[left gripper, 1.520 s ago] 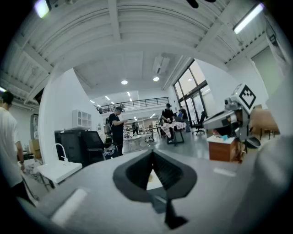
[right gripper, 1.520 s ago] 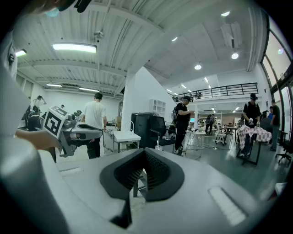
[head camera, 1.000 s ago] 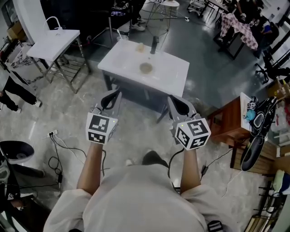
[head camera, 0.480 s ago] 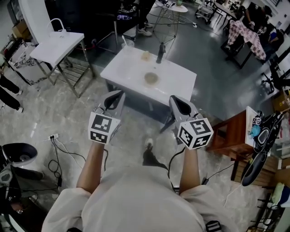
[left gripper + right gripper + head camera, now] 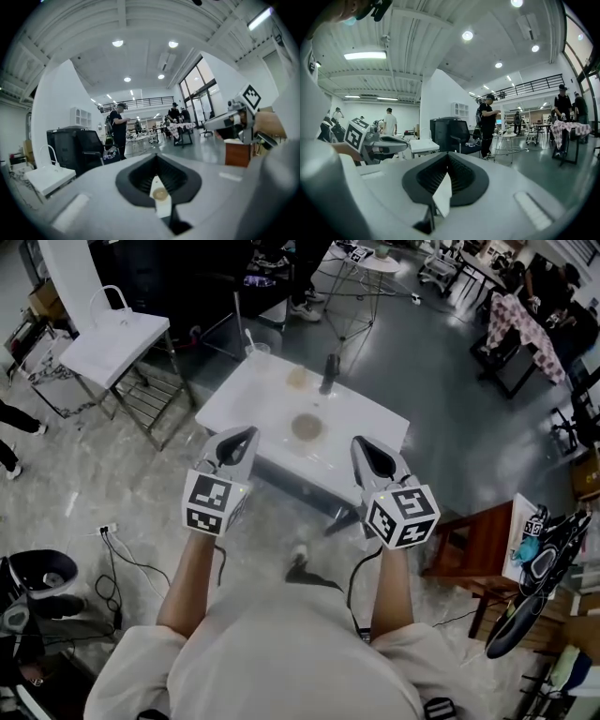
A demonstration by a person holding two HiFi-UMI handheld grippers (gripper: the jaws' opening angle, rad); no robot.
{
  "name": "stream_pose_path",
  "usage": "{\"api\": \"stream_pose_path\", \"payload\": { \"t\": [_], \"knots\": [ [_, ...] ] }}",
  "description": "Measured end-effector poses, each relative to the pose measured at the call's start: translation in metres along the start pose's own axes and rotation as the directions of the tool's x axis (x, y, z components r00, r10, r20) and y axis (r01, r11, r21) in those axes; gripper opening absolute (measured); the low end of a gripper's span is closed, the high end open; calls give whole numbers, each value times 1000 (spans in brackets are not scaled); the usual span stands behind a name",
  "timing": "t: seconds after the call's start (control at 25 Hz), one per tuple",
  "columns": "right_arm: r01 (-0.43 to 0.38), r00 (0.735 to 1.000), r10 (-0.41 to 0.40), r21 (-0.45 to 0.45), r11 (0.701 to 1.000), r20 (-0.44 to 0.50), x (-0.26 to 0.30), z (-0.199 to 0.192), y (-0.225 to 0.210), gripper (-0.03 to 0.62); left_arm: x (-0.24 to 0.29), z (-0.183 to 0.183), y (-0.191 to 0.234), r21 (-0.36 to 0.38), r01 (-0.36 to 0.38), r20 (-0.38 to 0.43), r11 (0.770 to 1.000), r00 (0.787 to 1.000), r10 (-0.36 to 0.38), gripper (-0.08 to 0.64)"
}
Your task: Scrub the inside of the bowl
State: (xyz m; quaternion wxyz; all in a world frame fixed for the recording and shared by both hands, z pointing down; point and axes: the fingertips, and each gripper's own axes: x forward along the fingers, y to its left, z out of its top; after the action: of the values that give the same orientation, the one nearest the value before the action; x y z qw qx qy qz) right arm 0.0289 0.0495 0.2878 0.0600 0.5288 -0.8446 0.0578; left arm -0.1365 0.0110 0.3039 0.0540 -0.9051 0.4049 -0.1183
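Both the left tool [image 5: 234,439] and right tool [image 5: 368,448] have jaws together, empty. A bowl [image 5: 307,427] sits on the white desk [image 5: 366,420].

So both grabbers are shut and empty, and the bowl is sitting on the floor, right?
Not quite. The bowl is not on the floor; it sits on the white table, as the head view shows. The rest holds: the left gripper and the right gripper are both shut and empty.
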Motion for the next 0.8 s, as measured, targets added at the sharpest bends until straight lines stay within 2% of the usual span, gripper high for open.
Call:
{"api": "stream_pose_path", "payload": {
  "t": [0.48, 0.8],
  "knots": [
    [-72, 990, 66, -41, 997, -121, 59, -19, -93, 6, 109, 0, 7, -13, -49, -64, 999, 997, 49, 5],
    [-105, 977, 103, 2, 994, -188, 90, -42, -127, 6, 160, -20, 12, -12, -52, -137, 999, 989, 50, 5]
  ]
}}
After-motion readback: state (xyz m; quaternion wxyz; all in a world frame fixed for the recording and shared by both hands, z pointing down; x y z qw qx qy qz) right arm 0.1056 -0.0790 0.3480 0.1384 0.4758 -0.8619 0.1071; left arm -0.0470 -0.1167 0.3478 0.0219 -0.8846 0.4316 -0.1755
